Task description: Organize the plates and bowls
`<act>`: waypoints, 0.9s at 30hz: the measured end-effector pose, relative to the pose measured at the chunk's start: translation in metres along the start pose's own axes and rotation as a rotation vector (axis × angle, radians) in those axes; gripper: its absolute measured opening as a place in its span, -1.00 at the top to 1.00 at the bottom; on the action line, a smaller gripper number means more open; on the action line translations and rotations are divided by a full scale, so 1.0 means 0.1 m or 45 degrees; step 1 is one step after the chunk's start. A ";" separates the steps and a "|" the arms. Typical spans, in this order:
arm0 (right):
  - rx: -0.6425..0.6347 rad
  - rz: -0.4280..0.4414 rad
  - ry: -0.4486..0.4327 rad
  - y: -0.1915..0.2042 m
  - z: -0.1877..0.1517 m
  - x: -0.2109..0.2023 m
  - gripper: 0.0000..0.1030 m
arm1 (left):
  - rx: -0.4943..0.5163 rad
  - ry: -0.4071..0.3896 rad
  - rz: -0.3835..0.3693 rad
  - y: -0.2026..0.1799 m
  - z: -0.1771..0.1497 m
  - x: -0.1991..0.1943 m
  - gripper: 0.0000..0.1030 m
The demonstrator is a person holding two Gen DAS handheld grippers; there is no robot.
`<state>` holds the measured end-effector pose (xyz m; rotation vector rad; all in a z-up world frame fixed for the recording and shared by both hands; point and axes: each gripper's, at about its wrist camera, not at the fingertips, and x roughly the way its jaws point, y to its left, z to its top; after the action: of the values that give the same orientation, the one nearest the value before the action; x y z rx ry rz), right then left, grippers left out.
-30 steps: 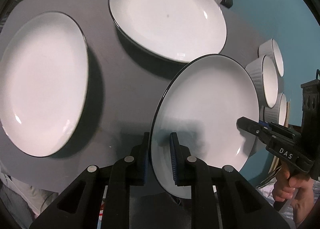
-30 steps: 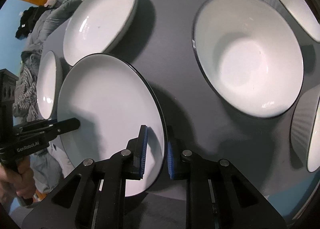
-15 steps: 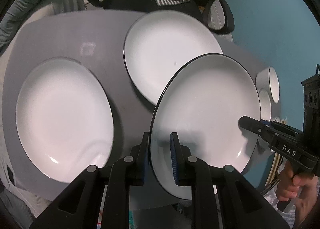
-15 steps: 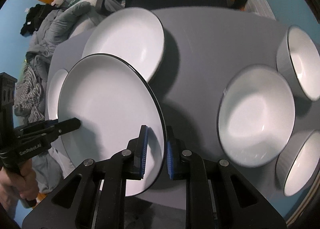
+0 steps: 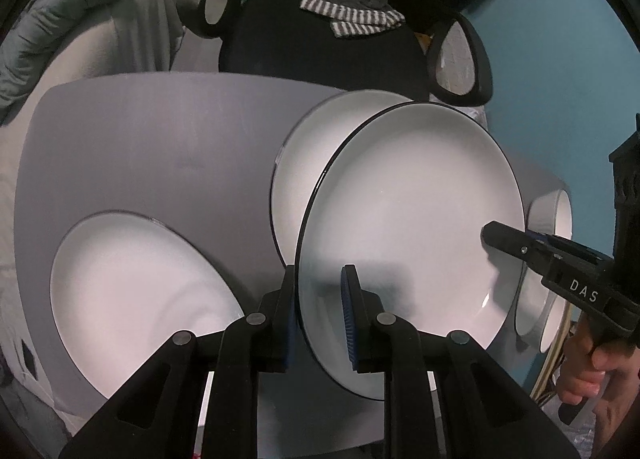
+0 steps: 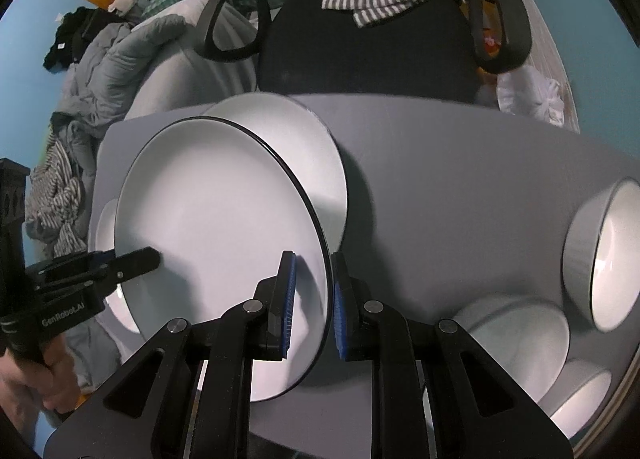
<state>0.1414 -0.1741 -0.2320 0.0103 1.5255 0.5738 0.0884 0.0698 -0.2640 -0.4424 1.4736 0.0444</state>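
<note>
A: Quick one — both grippers on the same plate [image 5: 408, 219]?

B: Yes. Left gripper [image 5: 320, 311] is pinched on its near-left rim, right gripper [image 6: 313, 299] on the opposite rim. Each has one pad above and one below, closed down to the plate's thickness. Nothing else is held.

A: Where's the plate?

B: In the air, tilted, over the far plate [image 5: 304, 163] by the table's [image 5: 140, 139] far edge. It overlaps that plate but isn't resting on it, as far as I can tell. A third plate [image 5: 136, 291] sits flat at the near-left corner. Bowls [image 6: 600, 255] are grouped along the right edge, well apart from the plates.

A: So the step is stacking?

B: That's my read — held plate onto the far one. To do it well, level it first, centre it rim over rim, and lower both sides together so no edge hits first. Let go only once it's seated, both jaws opening at once, then pull straight back so the pads don't drag it.

A: Risk?

B: Glazed rim, thin pinch — it could slip if one side leads.

A: Pose?

B: Grippers face each other across the plate, fingers roughly level, pointing inward. The person's right hand [image 5: 584, 363] shows low on its handle. The left hand is mostly cut off by the frame.
</note>
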 end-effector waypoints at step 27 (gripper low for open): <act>-0.012 -0.071 0.076 0.05 0.32 0.32 0.66 | 0.018 0.077 0.164 0.01 0.20 0.24 0.62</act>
<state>0.1680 -0.1467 -0.2577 -0.0569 1.5759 0.5411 0.1094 0.0714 -0.2866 -0.3394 1.5599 0.1240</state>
